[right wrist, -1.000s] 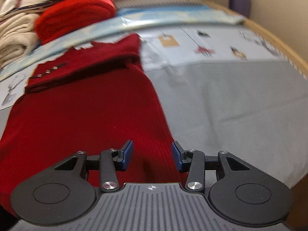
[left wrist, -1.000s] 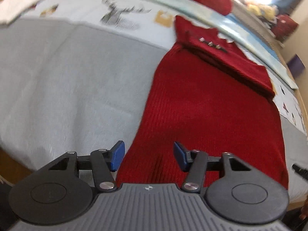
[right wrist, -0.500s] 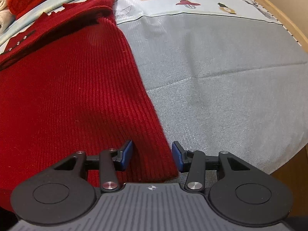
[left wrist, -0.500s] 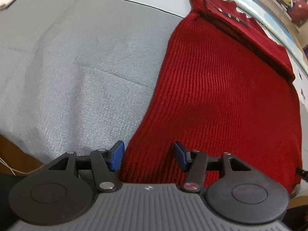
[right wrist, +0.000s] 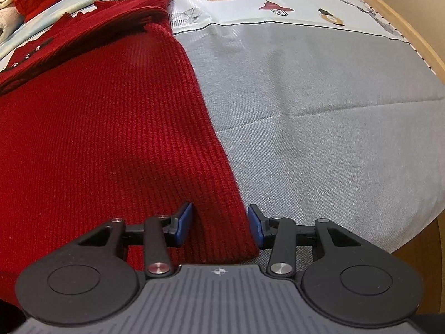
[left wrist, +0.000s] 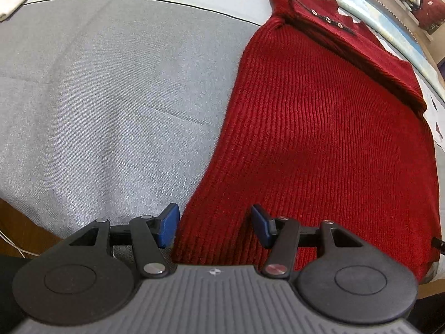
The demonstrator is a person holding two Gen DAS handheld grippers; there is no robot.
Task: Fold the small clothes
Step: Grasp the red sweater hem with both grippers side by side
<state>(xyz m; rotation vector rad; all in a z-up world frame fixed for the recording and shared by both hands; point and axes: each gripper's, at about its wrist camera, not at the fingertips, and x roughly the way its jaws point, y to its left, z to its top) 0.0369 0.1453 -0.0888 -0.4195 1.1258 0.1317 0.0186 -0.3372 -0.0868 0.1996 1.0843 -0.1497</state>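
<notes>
Jaws of right gripper (right wrist: 219, 224) closing astride sweater (right wrist: 111, 128) hem.

Red sweater (left wrist: 319, 139): ribbed knit, matt, small shiny metal studs near collar. Grey cloth (left wrist: 97, 97): fine woven, faint sheen, creased. Right gripper (right wrist: 219, 224): matt black plastic, blue pads.

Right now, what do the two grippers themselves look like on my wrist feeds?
They look identical. The left gripper and the right gripper each have two blue-padded fingers on black linkage arms with silver pivot screws. Behind them sit two round black housings and a ribbed grey body bearing a small white cross-shaped mark. No cables, hands or sleeves show.
</notes>
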